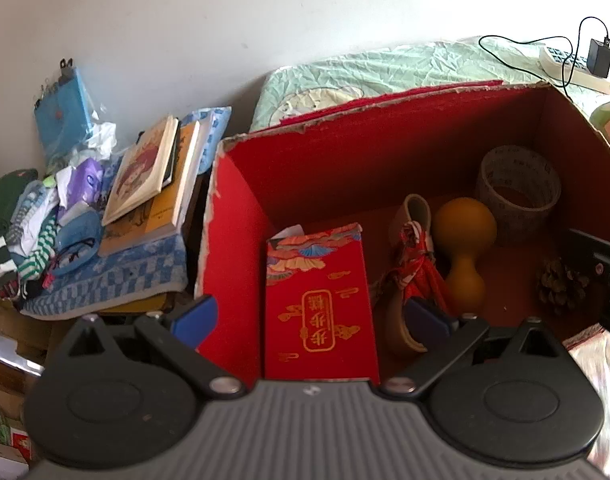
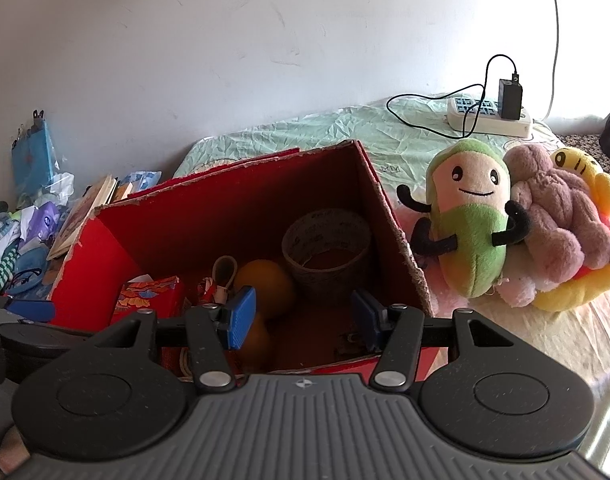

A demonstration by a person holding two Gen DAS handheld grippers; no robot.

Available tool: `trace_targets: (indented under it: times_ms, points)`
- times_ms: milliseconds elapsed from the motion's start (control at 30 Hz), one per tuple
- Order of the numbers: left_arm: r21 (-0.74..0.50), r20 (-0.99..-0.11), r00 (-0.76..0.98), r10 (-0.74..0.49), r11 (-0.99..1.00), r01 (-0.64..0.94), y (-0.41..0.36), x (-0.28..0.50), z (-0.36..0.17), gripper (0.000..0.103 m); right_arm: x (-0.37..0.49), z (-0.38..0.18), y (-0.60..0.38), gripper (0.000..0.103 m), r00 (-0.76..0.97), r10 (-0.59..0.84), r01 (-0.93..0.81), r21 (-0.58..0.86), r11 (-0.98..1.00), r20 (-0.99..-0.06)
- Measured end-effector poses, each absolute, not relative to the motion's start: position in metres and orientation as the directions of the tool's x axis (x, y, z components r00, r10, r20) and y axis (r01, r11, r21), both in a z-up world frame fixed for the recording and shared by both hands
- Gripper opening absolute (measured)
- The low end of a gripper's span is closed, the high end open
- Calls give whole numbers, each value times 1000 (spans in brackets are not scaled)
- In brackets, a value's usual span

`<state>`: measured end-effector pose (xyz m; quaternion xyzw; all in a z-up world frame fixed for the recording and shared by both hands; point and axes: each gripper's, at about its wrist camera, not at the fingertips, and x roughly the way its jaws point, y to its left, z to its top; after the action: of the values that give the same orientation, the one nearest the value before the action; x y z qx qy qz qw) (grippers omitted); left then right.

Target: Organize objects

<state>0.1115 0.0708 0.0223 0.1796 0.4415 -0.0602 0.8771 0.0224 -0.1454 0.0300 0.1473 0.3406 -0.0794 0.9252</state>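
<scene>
A red cardboard box stands open on the bed. Inside it lie a red gift packet, an orange gourd, a tape roll, a red tasselled ornament and a pine cone. My left gripper hovers open over the box's near left corner, straddling the packet. Over the near edge of the box my right gripper is open with nothing between its fingers.
Books and a heap of socks and small items lie on a blue checked cloth left of the box. Plush toys sit on the bed to the right. A power strip with charger lies by the wall.
</scene>
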Motion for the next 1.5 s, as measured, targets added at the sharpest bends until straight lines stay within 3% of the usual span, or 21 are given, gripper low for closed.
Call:
trace_targets:
  times_ms: [1100, 1500]
  points:
    - [255, -800, 599, 40, 926, 279, 71, 112, 20, 100, 5, 30, -138, 56, 787, -116, 295, 205, 933, -605]
    - [186, -798, 600, -55, 925, 331, 77, 111, 19, 100, -2, 35, -132, 56, 789, -166, 351, 212, 912, -591]
